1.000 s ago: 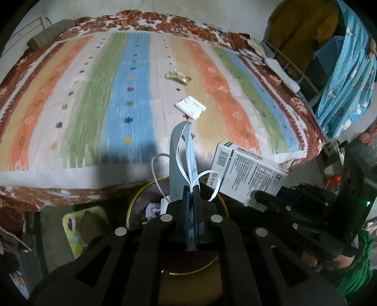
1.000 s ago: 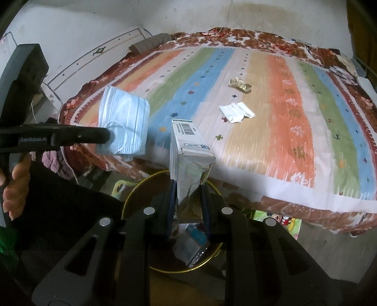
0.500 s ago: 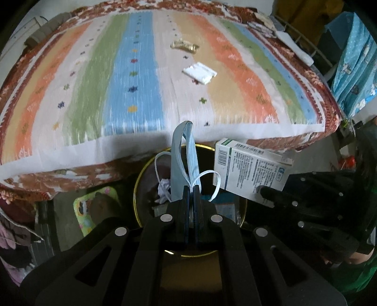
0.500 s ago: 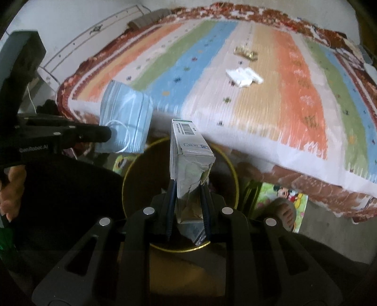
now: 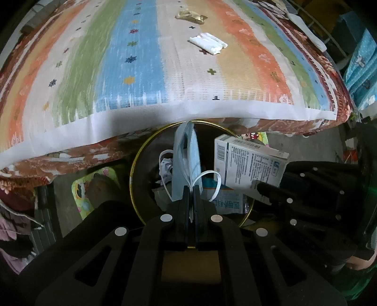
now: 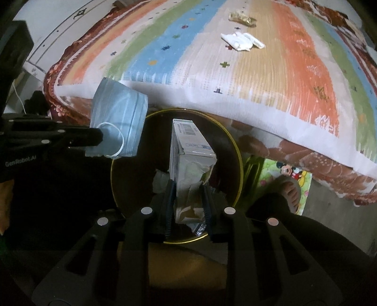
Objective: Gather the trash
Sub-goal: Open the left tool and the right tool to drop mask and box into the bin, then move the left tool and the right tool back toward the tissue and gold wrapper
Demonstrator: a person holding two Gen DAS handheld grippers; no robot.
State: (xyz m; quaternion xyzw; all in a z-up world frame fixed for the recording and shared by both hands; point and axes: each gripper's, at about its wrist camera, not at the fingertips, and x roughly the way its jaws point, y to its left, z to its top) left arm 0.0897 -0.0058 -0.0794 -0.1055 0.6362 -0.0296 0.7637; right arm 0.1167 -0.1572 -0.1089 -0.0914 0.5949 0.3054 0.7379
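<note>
My left gripper (image 5: 191,190) is shut on a blue face mask (image 5: 186,160) and holds it over a round gold-rimmed trash bin (image 5: 139,153) on the floor. The mask also shows in the right wrist view (image 6: 117,122). My right gripper (image 6: 187,188) is shut on a torn white medicine box (image 6: 190,162), also above the bin (image 6: 238,150). The box shows in the left wrist view (image 5: 249,164) just right of the mask. A white tissue wad (image 5: 208,43) and a gold wrapper (image 5: 190,15) lie on the striped bedspread (image 5: 141,70).
The bin holds crumpled paper (image 5: 165,164) and a printed box (image 5: 226,202). The bed edge overhangs close behind the bin. A cartoon floor mat (image 6: 292,179) with a person's foot (image 6: 288,190) lies right of the bin. Blue fabric (image 5: 360,58) hangs at far right.
Both grippers have lowered and tilted down from bed height, carrying the mask and the box over the bin opening. Both stay shut on their items.
</note>
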